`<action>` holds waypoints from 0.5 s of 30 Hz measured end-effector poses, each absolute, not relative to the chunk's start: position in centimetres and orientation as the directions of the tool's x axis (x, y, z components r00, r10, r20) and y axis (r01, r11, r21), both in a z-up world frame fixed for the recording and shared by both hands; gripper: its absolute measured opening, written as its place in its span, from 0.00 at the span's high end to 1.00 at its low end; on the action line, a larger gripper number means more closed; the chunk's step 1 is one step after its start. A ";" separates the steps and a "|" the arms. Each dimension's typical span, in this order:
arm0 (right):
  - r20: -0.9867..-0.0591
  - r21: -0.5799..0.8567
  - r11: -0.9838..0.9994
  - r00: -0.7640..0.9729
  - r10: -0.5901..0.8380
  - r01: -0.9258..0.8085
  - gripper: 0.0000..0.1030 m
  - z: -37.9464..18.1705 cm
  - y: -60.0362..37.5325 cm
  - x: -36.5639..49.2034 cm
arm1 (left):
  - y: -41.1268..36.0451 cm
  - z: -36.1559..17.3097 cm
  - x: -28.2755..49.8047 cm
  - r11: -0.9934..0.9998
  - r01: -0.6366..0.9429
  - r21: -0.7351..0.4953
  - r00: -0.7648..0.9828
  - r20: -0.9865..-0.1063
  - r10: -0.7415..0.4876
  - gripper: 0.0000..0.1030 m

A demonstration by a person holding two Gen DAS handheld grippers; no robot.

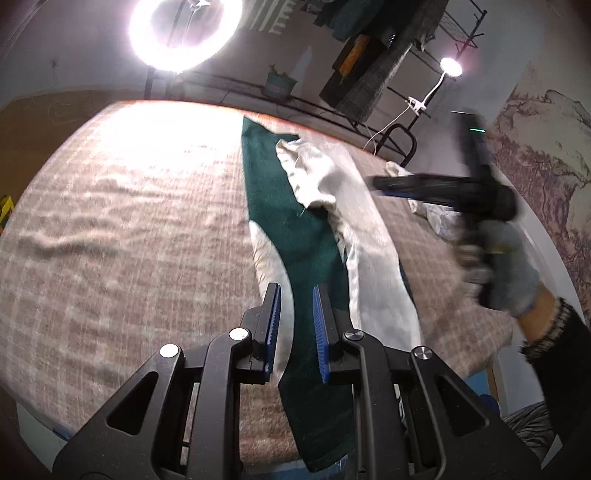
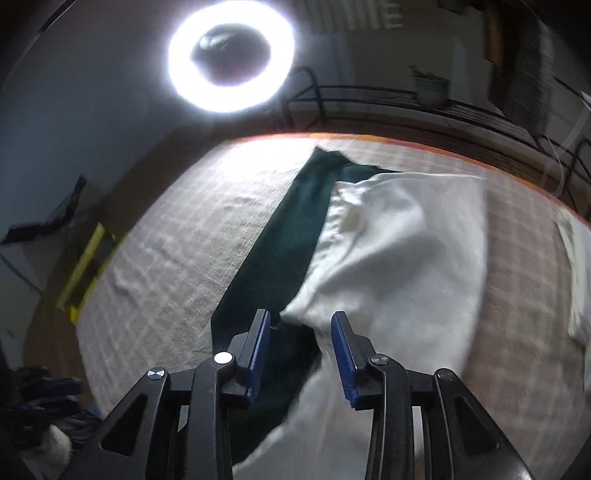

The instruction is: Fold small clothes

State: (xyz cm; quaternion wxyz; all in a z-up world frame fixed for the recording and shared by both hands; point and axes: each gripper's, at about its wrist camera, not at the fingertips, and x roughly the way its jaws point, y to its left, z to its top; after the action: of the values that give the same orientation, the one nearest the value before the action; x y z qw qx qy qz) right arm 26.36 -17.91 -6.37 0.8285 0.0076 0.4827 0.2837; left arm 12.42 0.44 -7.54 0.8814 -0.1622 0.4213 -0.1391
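Observation:
A dark green garment (image 1: pixel 286 218) lies lengthwise on the patterned bed cover (image 1: pixel 122 240), with a white lining or cloth (image 1: pixel 373 266) folded over its right side. My left gripper (image 1: pixel 295 291) is open and empty, hovering over the green cloth's near part. In the left wrist view my right gripper (image 1: pixel 380 184) is blurred at the right, held by a gloved hand (image 1: pixel 513 266). In the right wrist view my right gripper (image 2: pixel 301 317) is open and empty above the edge where the green garment (image 2: pixel 280 243) meets the white cloth (image 2: pixel 399 251).
A bright ring light (image 1: pixel 184 33) stands behind the bed. A metal rack (image 1: pixel 399 92) with hanging clothes and a small lamp (image 1: pixel 450 68) is at the back right. More white cloth (image 1: pixel 436 214) lies at the right edge. A yellow object (image 2: pixel 85 266) lies left of the bed.

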 end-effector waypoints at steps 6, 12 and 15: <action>-0.778 0.364 0.870 0.406 0.480 -0.332 0.62 -3.4 -25.3 18.9 | 0.7 -9.9 11.1 0.896 0.083 -0.435 0.527 -0.744 -0.410 0.57; -0.822 0.311 0.879 0.363 0.440 -0.361 0.61 -5.7 -24.8 10.7 | 0.3 -13.3 9.2 0.899 0.025 -0.437 0.431 -0.807 -0.404 0.57; -0.880 0.203 0.907 0.338 0.334 -0.370 0.59 -8.3 -23.7 8.3 | -0.2 -14.5 8.2 0.896 0.017 -0.445 0.392 -0.821 -0.415 0.57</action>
State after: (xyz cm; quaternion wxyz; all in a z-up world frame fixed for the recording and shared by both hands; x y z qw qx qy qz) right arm 8.26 -23.68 -8.33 0.8176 -0.0167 0.5337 0.2154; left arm 8.21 -0.18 -14.54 0.8133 -0.1858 0.5352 -0.1330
